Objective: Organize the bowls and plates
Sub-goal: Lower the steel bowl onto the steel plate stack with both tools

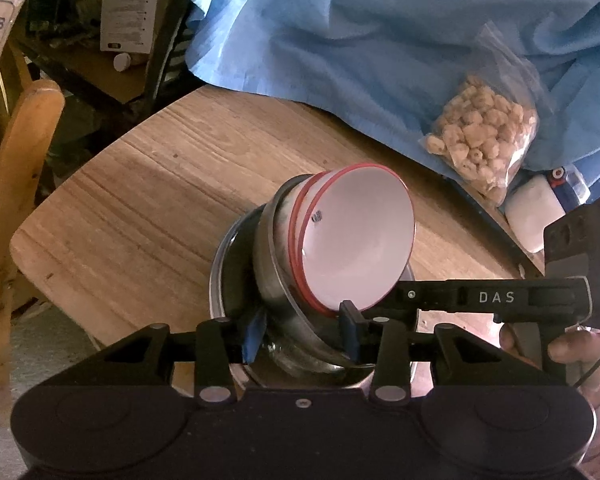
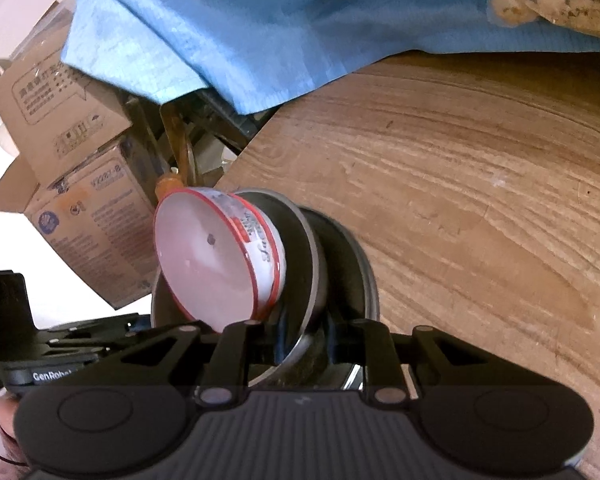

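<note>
A stack of dishes is sitting tilted on the wooden table (image 1: 148, 184), and everything here is being placed against that stack. Innermost are the white bowls with red rims (image 1: 360, 240) (two rims are showing, one nested in the other), lying on their side inside a steel bowl (image 1: 284, 304), which in turn is leaning into a dark, glass-rimmed plate (image 1: 230, 280) underneath. The left gripper (image 1: 300, 332) is reaching in at the stack's near edge, its blue-padded fingers (image 1: 256, 332) standing either side of the steel bowl's rim with a gap showing on the left side; the pads are not clearly pressing, so the claw is reading as released around the rim rather than clenched on it. The right gripper (image 2: 304, 344) is coming at the stack from the opposite side, its jaws drawn narrow about the steel bowl's thin rim (image 2: 300, 348); whether the pads are actually biting the metal cannot be told, since the fingers are lying in shadow. Beyond the stack, a blue cloth (image 1: 380, 32) is draping over the table's far edge, and a clear bag of pale snacks (image 1: 484, 136) is lying on it, to the stack's far right. Cardboard boxes (image 2: 80, 184) are standing off the table, left of the stack in the right wrist view.
</note>
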A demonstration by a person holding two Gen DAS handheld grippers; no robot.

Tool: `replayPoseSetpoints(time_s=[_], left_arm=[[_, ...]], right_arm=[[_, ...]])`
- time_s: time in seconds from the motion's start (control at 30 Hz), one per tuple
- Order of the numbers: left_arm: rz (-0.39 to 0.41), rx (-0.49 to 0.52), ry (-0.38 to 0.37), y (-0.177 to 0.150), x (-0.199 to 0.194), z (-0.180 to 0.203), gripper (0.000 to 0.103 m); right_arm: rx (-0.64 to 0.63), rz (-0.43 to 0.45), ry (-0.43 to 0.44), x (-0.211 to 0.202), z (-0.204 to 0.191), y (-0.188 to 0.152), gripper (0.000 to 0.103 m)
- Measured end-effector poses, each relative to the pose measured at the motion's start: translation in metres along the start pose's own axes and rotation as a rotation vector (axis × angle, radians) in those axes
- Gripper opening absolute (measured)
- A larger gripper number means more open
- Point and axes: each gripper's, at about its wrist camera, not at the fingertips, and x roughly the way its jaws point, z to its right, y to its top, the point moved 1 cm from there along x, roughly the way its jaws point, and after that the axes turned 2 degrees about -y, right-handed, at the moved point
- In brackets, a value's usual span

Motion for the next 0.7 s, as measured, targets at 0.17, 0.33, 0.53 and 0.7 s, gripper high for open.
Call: replayPoseSetpoints(time_s=[0.17,0.33,0.53,0.7], left_arm=[[0.001,-0.018,-0.015,0.0051,0.0055,-0.0025,0.043],[-0.011,-0.043,-0.037,0.0052,0.006,-0.0059,0.046],[-0.023,-0.064,-0.064,0.0037,0.0037,-0.0061,0.051],[-0.03,-0.066,-0.069,0.004,-0.0007,-0.0051,0.056]], right_arm=[[-0.003,0.008,-0.007,-0.0006,-0.0005,0.0033,0.022],[-0.004,0.005,-0.01,-0.0012,-0.0019,0.0028,0.023],[-0.004,-0.002,-0.016,-0.0016,-0.003,0.0008,0.023],[-0.025,-0.01,-0.028,-0.0027,-0.0063,-0.0032,0.023]])
